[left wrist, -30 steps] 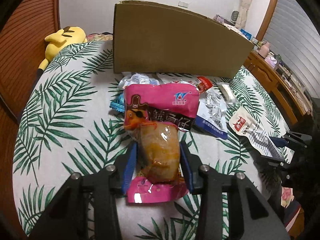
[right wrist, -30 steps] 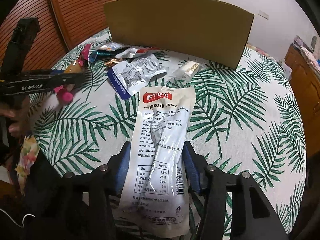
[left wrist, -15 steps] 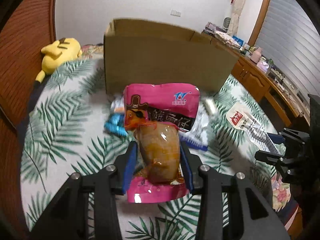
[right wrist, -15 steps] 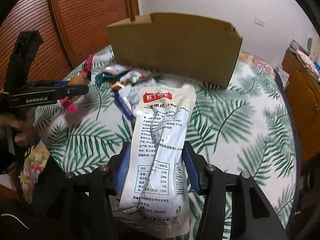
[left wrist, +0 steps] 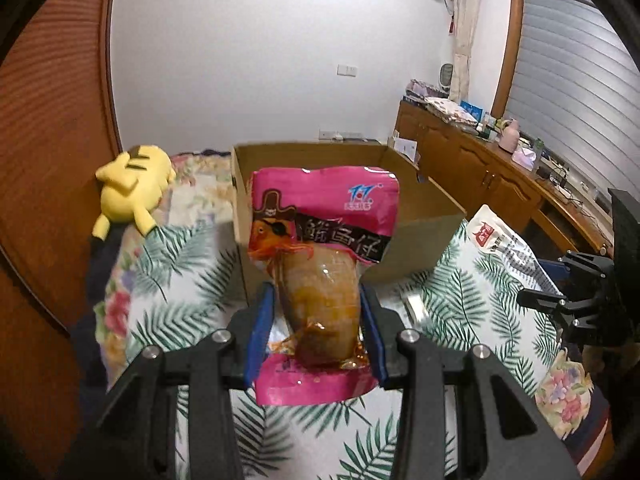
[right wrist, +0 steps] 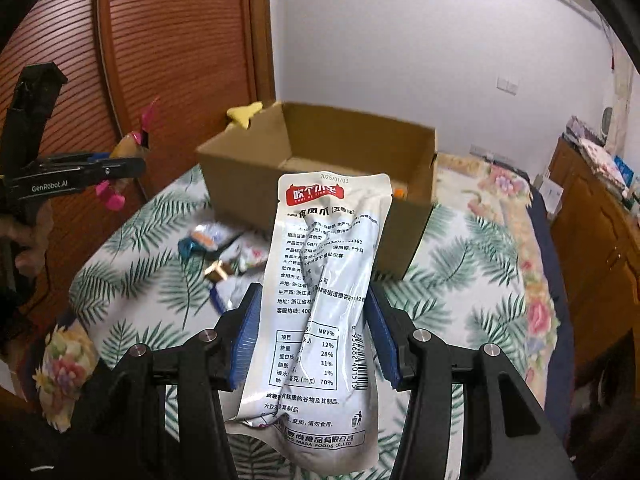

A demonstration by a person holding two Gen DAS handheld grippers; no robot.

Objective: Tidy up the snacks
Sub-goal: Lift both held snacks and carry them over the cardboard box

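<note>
Left gripper (left wrist: 316, 312) is pinching the pink fish-snack pouch (left wrist: 322, 280) right across its fat clear middle, blue pads pressing on both sides. Right gripper (right wrist: 312, 332) is clamped the same way on the white chicken-feet pouch (right wrist: 320, 300), which is creased and buckled down its length between the pads. Both packs hang in the air above the bed, short of the open cardboard box (right wrist: 320, 160).

What worries me: both pouches are glossy, slippery film, and the pads only catch a narrow band. The pink one is a bulgy, rounded lump, so it could squirt out if the grip loosens. The white one is long and floppy with a lot of tail below the pads, so it could snag the box's stiff front wall on the way in. Both hands heading for the same box could also bump each other.

Beyond that, the leaf-print bedspread (right wrist: 152, 280) is soft and rumpled, with a few small crinkly wrappers (right wrist: 216, 248) loose near the box. A plush yellow toy (left wrist: 132, 188) lies beside it.
</note>
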